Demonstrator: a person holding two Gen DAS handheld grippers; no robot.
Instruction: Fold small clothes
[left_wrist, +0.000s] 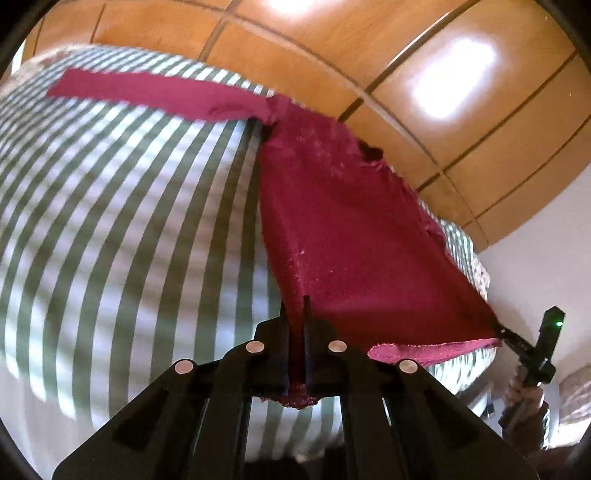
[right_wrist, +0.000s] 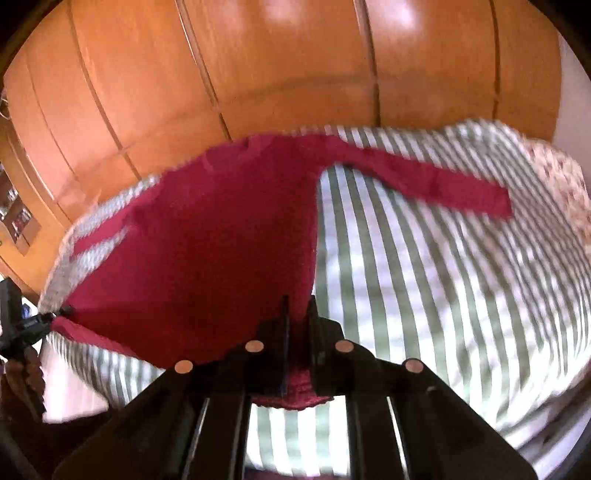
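Observation:
A dark red long-sleeved garment is stretched between both grippers above a bed with a green-and-white striped cover. My left gripper is shut on one bottom corner of the garment. My right gripper shows at the right of the left wrist view, shut on the other corner. In the right wrist view the garment hangs taut, my right gripper is shut on its hem, and my left gripper grips the far corner. One sleeve lies out across the striped cover.
A wooden wardrobe with panelled doors stands behind the bed and fills the top of the right wrist view. A floral pillow lies at the bed's right end. A white wall is at the right.

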